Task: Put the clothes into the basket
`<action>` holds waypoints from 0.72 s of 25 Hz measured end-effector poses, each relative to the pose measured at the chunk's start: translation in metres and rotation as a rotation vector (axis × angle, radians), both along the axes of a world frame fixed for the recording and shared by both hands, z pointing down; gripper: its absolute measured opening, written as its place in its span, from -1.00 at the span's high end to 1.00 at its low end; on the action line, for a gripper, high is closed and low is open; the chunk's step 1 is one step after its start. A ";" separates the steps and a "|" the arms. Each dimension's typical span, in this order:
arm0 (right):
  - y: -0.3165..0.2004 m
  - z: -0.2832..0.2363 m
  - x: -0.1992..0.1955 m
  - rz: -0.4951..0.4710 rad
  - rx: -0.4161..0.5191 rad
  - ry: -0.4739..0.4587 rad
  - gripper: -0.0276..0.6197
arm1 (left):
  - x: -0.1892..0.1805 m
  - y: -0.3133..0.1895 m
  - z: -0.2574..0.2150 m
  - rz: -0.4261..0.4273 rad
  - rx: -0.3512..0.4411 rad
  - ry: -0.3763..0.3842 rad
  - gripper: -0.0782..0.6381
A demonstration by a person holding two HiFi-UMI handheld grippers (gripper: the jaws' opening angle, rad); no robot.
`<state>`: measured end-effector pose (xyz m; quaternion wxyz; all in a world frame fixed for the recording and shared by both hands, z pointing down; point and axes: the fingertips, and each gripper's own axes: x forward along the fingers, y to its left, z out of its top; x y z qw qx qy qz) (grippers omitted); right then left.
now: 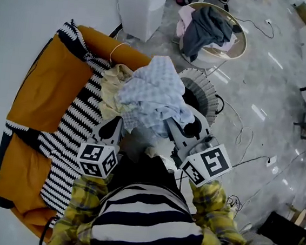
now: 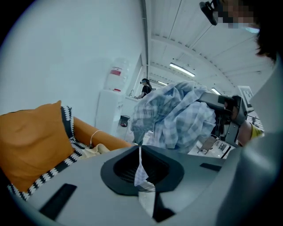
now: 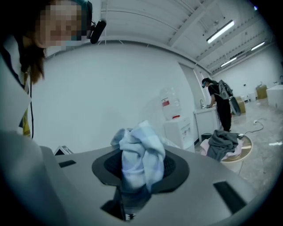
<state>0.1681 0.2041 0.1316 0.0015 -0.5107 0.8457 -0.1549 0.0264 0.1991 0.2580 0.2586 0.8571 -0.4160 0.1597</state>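
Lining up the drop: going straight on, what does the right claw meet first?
Past the plaid shirt it grips, likely the white wall left of the water dispenser; the laundry basket sits right of that line.

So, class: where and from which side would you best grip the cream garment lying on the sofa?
Probably a raised fold at the top of the cream garment, coming from above: it lies crumpled in a loose heap on the striped cover.

We grip soft, crumpled woven cloth, the pale checked shirt (image 1: 153,92), between matt grey plastic fingers (image 2: 79,176). Left of the fingers, the sofa (image 1: 48,81) is matt orange fabric under a coarse striped knit throw (image 1: 74,124). Beyond them, the basket (image 1: 216,59) looks smooth and the floor (image 1: 265,93) glossy.
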 end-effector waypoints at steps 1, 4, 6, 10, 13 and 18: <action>0.000 -0.003 0.017 0.035 0.009 0.004 0.47 | 0.012 -0.003 -0.002 0.023 0.003 0.001 0.71; 0.001 -0.007 0.067 0.155 0.024 0.009 0.47 | 0.042 -0.007 -0.003 0.094 0.000 -0.002 0.71; 0.004 -0.007 0.096 0.238 0.026 0.015 0.47 | 0.058 -0.010 -0.001 0.138 -0.009 -0.007 0.71; 0.013 0.002 0.147 0.394 0.011 0.037 0.47 | 0.082 -0.017 0.007 0.212 -0.032 -0.010 0.71; 0.021 0.016 0.174 0.494 -0.019 0.057 0.47 | 0.098 -0.022 0.017 0.282 -0.051 -0.011 0.71; 0.016 0.061 0.193 0.591 -0.083 0.073 0.47 | 0.115 -0.040 0.034 0.364 -0.068 -0.032 0.71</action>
